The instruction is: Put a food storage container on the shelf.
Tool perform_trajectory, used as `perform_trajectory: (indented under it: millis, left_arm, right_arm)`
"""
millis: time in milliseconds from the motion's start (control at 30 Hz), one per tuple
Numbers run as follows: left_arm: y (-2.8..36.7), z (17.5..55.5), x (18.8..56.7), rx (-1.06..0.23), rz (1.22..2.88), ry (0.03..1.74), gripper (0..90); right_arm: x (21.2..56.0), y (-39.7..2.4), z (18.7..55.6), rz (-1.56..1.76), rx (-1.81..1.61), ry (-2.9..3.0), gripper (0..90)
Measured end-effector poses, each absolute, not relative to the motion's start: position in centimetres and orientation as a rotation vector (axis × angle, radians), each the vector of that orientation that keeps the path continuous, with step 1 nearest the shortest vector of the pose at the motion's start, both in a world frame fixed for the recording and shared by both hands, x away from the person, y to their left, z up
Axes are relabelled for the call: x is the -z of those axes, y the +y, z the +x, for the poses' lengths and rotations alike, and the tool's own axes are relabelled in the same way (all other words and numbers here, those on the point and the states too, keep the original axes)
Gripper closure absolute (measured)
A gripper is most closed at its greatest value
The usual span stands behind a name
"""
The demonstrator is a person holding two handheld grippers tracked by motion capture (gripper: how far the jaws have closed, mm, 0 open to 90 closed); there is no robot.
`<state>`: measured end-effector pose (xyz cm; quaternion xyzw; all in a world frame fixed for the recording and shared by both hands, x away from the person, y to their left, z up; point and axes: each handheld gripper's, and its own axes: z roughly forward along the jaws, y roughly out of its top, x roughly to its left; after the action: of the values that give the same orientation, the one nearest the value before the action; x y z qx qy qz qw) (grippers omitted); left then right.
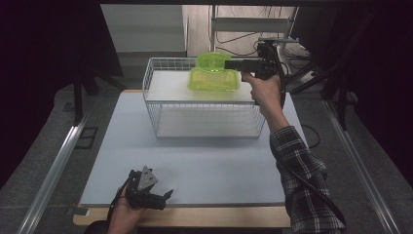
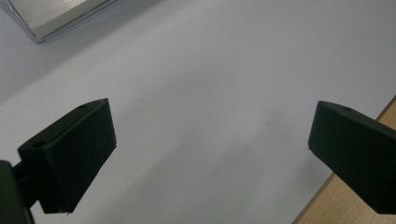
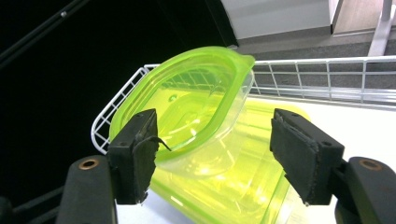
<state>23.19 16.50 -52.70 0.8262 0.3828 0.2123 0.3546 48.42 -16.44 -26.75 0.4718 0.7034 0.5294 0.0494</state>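
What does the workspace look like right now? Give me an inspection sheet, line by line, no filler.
Surface: pale tabletop with a wooden front edge.
Job's things: white wire rack at the far side; on its top shelf a green container with a green lid tilted up over it.
Clutter: nothing seen.
Grippers: right gripper at the rack's top shelf, fingers apart on either side of the lid and container; left gripper open, at the table's near edge.
Cables: black cable trailing along the right sleeve; more cables by the far wall.
Surroundings: grey floor, metal rails on both sides, dark curtains.
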Motion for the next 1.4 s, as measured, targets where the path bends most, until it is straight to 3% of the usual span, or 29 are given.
perform_trajectory:
  millis: [1400]
  left_arm:
    - [16.4,23.2,52.8,-0.539,2.132,0.993,0.6]
  right_arm:
    - [30.7,-16.7,42.8,1.127,-1.490,2.318,11.1]
